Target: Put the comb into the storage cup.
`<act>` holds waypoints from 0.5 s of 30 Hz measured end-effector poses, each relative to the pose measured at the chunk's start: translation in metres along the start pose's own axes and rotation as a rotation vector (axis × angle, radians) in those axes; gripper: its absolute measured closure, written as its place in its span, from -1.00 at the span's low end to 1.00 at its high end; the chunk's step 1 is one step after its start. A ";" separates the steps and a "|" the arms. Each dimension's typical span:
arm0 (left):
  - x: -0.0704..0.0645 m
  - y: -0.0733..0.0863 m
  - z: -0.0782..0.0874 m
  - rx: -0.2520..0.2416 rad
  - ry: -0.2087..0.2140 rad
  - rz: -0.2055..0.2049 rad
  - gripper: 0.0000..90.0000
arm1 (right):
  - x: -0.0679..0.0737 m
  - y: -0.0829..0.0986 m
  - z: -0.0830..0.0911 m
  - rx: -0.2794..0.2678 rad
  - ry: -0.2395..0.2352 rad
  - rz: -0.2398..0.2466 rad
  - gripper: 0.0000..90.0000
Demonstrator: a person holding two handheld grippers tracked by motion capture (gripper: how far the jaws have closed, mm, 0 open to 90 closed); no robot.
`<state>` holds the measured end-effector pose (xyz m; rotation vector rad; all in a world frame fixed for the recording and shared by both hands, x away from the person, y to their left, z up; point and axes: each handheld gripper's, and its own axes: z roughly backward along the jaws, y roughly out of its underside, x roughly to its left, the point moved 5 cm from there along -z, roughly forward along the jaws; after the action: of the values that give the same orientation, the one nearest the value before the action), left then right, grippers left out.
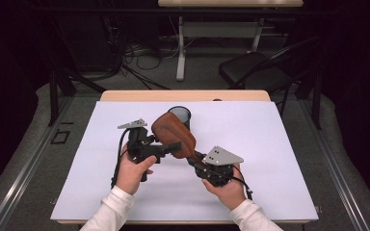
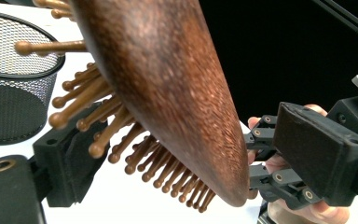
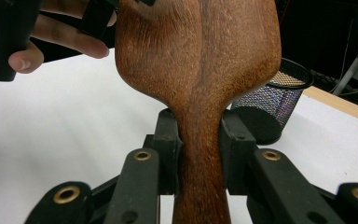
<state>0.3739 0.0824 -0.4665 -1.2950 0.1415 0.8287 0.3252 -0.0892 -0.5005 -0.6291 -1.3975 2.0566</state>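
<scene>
high view: hairbrush (image 1: 174, 133) head points far-left.

Reddish-brown speckled wooden hairbrush (image 1: 174, 134) with tan bristle pins (image 2: 103, 112); black mesh cup (image 1: 180, 115) just beyond; white table cover (image 1: 270, 144).

You are holding the hairbrush (image 1: 174, 132) above the middle of the table (image 1: 279, 144), its handle lying between your right gripper's (image 3: 200, 144) jaws. Your left gripper (image 1: 173, 146) is sitting at the brush's left side. The mesh cup (image 1: 180, 115) is standing just behind the brush.
</scene>
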 end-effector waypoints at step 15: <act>0.007 -0.004 -0.008 0.001 0.004 0.034 -0.66 | 0.001 0.000 0.000 -0.002 -0.002 0.003 0.58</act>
<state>0.3842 0.0779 -0.4694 -1.2961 0.1680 0.8551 0.3245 -0.0885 -0.5010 -0.6301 -1.4007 2.0587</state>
